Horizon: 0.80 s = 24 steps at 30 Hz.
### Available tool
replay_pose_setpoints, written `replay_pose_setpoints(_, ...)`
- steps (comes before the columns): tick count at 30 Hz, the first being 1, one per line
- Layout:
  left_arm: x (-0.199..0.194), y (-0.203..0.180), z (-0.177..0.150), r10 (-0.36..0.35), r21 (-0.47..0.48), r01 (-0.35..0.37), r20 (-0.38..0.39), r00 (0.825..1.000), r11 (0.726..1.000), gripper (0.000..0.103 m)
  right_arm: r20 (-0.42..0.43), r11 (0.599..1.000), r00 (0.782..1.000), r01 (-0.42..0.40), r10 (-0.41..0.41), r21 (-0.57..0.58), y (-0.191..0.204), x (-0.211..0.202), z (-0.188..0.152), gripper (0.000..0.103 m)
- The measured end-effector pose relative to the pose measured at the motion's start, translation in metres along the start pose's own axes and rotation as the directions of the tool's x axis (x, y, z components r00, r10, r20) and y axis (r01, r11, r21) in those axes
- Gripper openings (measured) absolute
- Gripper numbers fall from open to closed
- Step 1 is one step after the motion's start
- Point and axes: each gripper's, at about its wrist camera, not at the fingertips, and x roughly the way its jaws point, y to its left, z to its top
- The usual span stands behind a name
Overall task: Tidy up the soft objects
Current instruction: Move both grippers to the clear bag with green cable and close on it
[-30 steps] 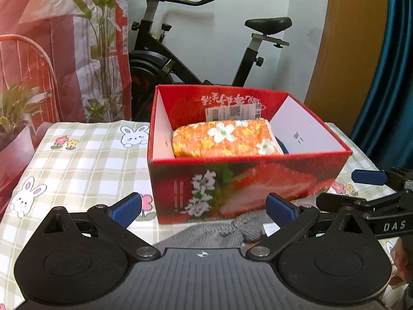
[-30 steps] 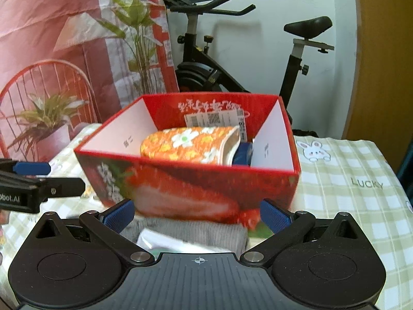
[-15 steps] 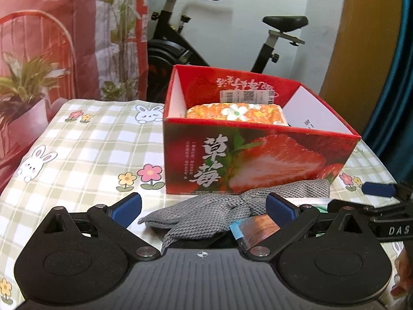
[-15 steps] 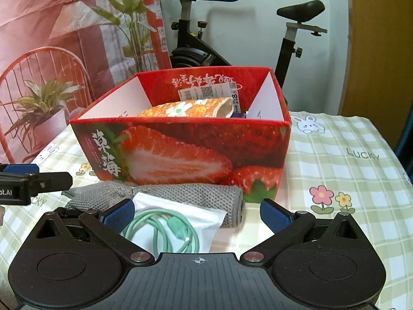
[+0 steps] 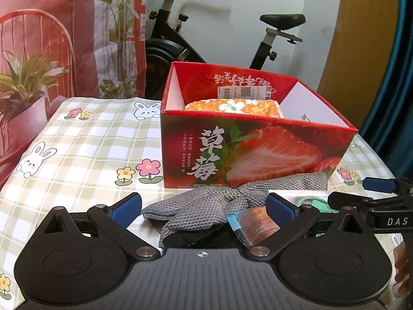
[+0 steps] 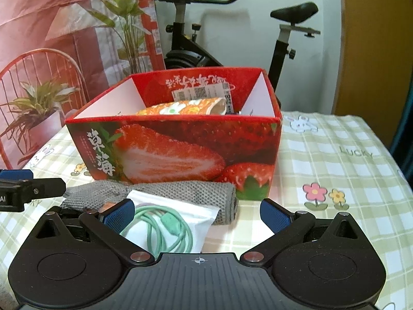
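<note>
A red strawberry-print box (image 5: pixel 258 152) stands on the checked tablecloth; it also shows in the right wrist view (image 6: pixel 180 152). Inside lies an orange floral soft pack (image 5: pixel 232 107), seen too in the right wrist view (image 6: pixel 185 108). A grey knitted glove (image 5: pixel 206 206) lies in front of the box, between my left gripper's (image 5: pixel 204 208) open jaws; it also shows in the right wrist view (image 6: pixel 180 191). My right gripper (image 6: pixel 197 213) is open over a white pouch with a green cable (image 6: pixel 170 227).
A small clear packet with an orange-brown pad (image 5: pixel 254 223) lies beside the glove. An exercise bike (image 5: pixel 196 38) and a potted plant (image 5: pixel 23 90) stand behind the table. The tablecloth (image 6: pixel 335 180) spreads right of the box.
Both grippers have pulled back and lower from the box. The glove, the cable pouch and the small packet have come into view in front of the box.
</note>
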Motion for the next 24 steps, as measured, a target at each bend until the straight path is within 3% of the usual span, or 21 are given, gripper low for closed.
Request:
replay_pose_setpoints(7, -0.004, 0.003, -0.002, -0.012, -0.017, 0.012, -0.002, 1.0, 1.0, 0.103, -0.013, 1.0, 1.0, -0.022, 0.022, 0.014, -0.003, -0.003, -0.005, 0.103)
replay_pose_setpoints(17, -0.002, -0.001, -0.006, -0.1, -0.033, 0.099, -0.026, 0.995, 0.995, 0.094, -0.063, 0.999, 0.997, -0.039, 0.038, -0.019, 0.004, -0.006, -0.012, 0.102)
replay_pose_setpoints(19, 0.0, -0.002, -0.008, -0.118, -0.038, 0.117, -0.035, 0.992, 0.992, 0.091, -0.072, 0.998, 0.996, -0.051, 0.049, -0.023, 0.005, -0.007, -0.014, 0.098)
replay_pose_setpoints(21, 0.002, -0.003, -0.01, -0.139, -0.041, 0.137, -0.044, 0.989, 0.99, 0.088, -0.086, 0.997, 0.994, -0.067, 0.065, -0.026, 0.005, -0.009, -0.016, 0.083)
replay_pose_setpoints(24, 0.003, -0.005, -0.011, -0.18, -0.046, 0.177, -0.05, 0.982, 0.983, 0.079, -0.107, 0.994, 0.989, -0.107, 0.105, -0.014, 0.003, -0.01, -0.017, 0.072)
